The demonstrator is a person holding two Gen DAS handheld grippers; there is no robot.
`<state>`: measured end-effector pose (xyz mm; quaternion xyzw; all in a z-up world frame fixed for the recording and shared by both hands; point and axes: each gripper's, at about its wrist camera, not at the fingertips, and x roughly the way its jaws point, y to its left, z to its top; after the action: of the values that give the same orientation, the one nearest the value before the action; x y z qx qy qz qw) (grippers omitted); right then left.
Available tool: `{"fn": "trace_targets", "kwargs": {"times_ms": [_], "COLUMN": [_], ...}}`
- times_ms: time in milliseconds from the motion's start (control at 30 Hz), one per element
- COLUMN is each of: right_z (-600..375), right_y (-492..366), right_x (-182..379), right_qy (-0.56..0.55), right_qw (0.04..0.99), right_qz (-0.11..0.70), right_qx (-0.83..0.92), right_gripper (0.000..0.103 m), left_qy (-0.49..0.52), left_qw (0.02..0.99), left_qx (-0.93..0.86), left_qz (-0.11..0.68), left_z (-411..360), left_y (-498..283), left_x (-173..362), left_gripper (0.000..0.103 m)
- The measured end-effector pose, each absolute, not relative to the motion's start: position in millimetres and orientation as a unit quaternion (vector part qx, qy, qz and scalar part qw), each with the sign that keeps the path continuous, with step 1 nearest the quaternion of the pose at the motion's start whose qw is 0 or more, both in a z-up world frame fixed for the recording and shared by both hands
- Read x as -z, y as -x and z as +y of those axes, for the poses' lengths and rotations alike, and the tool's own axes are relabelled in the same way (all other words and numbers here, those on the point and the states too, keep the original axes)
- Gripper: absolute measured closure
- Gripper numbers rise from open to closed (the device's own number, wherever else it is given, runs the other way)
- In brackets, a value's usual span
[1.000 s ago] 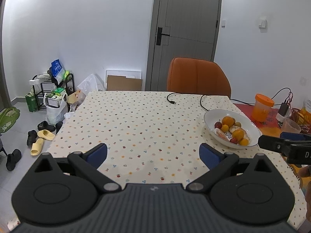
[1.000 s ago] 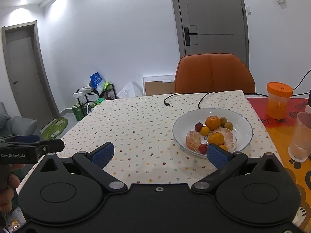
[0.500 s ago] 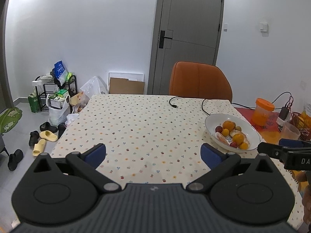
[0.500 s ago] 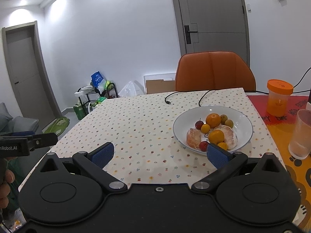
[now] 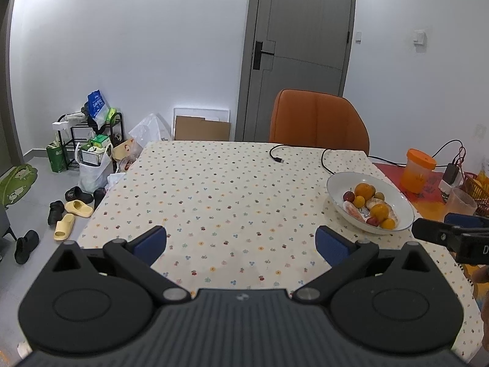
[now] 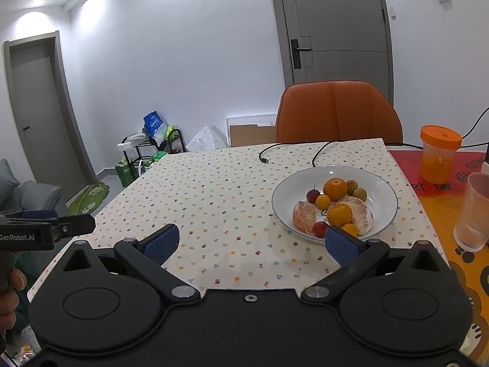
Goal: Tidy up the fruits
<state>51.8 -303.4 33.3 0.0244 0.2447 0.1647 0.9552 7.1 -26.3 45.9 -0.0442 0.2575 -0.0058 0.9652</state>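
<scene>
Since a second ago both cameras have pulled back and risen slightly, so the white bowl sits lower and smaller in each frame.

Left wrist view: the left gripper (image 5: 241,241) is spread wide and empty over the flower-print tablecloth (image 5: 214,192). The white bowl (image 5: 403,205) of oranges, small red fruits and peeled pomelo lies at right of centre.

Right wrist view: the right gripper (image 6: 252,243) is also wide and empty. The bowl (image 6: 385,189) sits right of centre, its near rim behind the right blue fingertip (image 6: 340,246). An orange-lidded cup (image 6: 438,154) stands at upper right.
</scene>
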Motion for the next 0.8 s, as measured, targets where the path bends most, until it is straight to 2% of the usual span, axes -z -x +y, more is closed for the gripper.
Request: {"fn": "trace_targets", "kwargs": {"times_ms": [800], "right_z": [-301.8], "right_y": [-51.8], "right_x": [-31.4], "right_qy": [-0.020], "right_qw": [0.956], "right_qz": [0.244], "right_qx": [-0.163], "right_gripper": [0.000], "left_qy": [0.045], "left_qw": [0.963], "left_qx": [0.001], "left_qz": [0.266], "left_z": [-24.6], "left_y": [-8.0], "left_x": [-44.8], "left_gripper": [0.000]}}
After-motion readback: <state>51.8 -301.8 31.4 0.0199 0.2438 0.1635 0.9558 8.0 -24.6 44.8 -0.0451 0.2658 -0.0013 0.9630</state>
